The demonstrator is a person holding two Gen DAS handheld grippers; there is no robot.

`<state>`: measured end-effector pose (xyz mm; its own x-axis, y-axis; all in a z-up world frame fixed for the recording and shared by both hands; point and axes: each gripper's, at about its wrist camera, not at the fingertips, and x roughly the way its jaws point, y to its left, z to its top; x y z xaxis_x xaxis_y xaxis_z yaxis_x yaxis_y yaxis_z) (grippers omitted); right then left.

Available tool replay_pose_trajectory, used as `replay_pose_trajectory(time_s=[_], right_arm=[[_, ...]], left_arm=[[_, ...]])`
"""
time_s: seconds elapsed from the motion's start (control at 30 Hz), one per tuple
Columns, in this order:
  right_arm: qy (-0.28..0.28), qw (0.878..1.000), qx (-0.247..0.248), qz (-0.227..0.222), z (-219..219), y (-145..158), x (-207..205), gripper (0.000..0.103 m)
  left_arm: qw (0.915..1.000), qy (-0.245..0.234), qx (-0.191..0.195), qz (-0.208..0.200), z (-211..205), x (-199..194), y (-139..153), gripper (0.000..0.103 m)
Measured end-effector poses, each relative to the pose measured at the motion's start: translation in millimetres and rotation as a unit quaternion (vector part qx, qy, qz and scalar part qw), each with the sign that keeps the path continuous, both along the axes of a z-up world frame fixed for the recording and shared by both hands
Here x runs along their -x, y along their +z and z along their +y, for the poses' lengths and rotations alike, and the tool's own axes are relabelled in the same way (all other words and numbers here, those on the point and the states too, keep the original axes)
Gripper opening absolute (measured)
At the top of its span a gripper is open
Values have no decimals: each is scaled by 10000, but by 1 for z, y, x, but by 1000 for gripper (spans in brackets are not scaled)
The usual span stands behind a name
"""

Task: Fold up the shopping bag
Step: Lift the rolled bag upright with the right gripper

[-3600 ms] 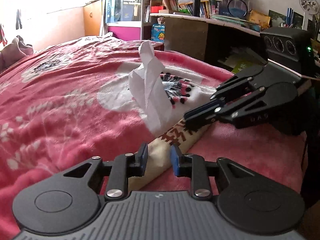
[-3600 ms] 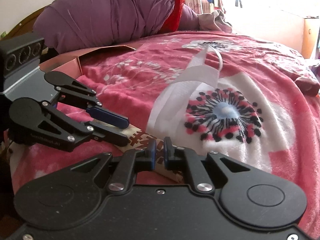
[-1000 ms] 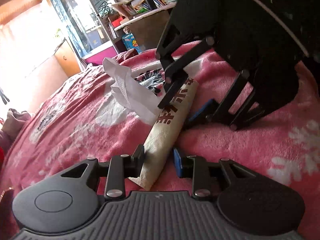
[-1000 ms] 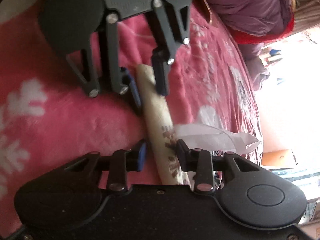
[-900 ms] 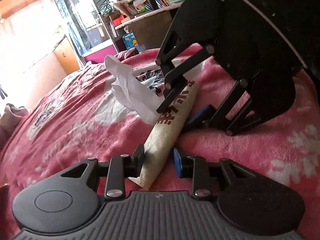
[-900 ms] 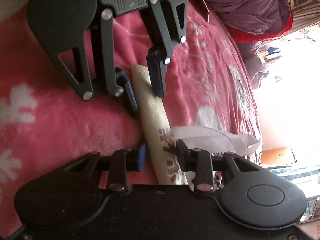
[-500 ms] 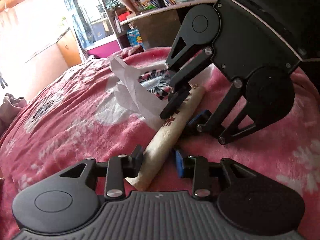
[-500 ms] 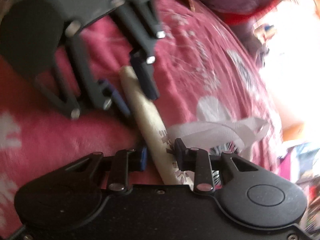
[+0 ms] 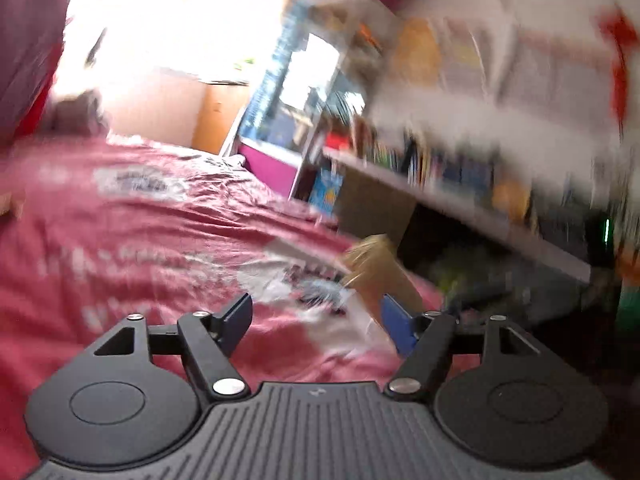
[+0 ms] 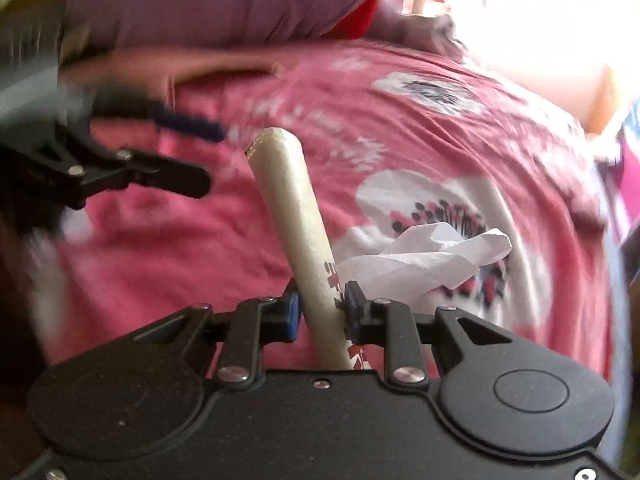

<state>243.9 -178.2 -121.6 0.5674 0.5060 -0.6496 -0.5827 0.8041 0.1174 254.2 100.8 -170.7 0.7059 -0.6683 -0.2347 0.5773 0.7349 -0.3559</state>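
Observation:
The shopping bag (image 10: 296,216) is rolled into a cream tube with red print, and its white handles (image 10: 432,258) stick out crumpled to the right. My right gripper (image 10: 320,304) is shut on the roll and holds it tilted up above the pink blanket (image 10: 400,128). My left gripper (image 9: 316,316) is open and empty; it shows blurred at the left of the right wrist view (image 10: 176,152), apart from the roll's far end. In the blurred left wrist view the roll's end (image 9: 380,268) shows just beyond my right fingertip.
A pink floral blanket (image 9: 120,240) covers the bed. A purple quilt (image 10: 208,0) lies at the head of the bed. A shelf of books (image 9: 460,184) and a dark desk stand along the right side of the bed.
My left gripper let go of the roll, opened wide and pulled away fast. My right gripper swung round and lifted the roll off the blanket.

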Motion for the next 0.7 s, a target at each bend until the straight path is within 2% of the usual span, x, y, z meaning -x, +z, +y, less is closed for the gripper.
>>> replay_pose_trajectory(time_s=[0.07,0.17,0.27,0.33,0.4,0.5,0.53,0.6,0.7], right_arm=[[-180,9972,-706,151,-13,3,12,19],[-408,9848,-1656,320,-29,1,29,19],[-558,9643,-2553,419,-43,-3,41,19],[-582,9426,-3262,423,-52,-2,46,19],[-553,9183,-3904,367,-59,4,46,19],[-313,8907,-4535,-14,-63,23,43,19],[-295,8930,-4487,-188,-62,26,39,19],[-359,9009,-4316,-296,-60,15,28,19],[-424,9154,-3977,-455,-57,-15,20,19]], left_arm=[[9974,225,667,155,17,6,0,71],[9838,559,1660,386,42,15,1,71],[9603,853,2589,592,67,25,2,72],[9533,807,2852,573,77,40,6,75],[9485,795,3029,476,85,55,12,75],[9407,1024,3195,511,97,81,8,75],[9390,1100,3218,521,100,89,7,76],[9429,1258,3035,545,99,101,1,76],[9577,1594,2290,711,93,111,1,75]])
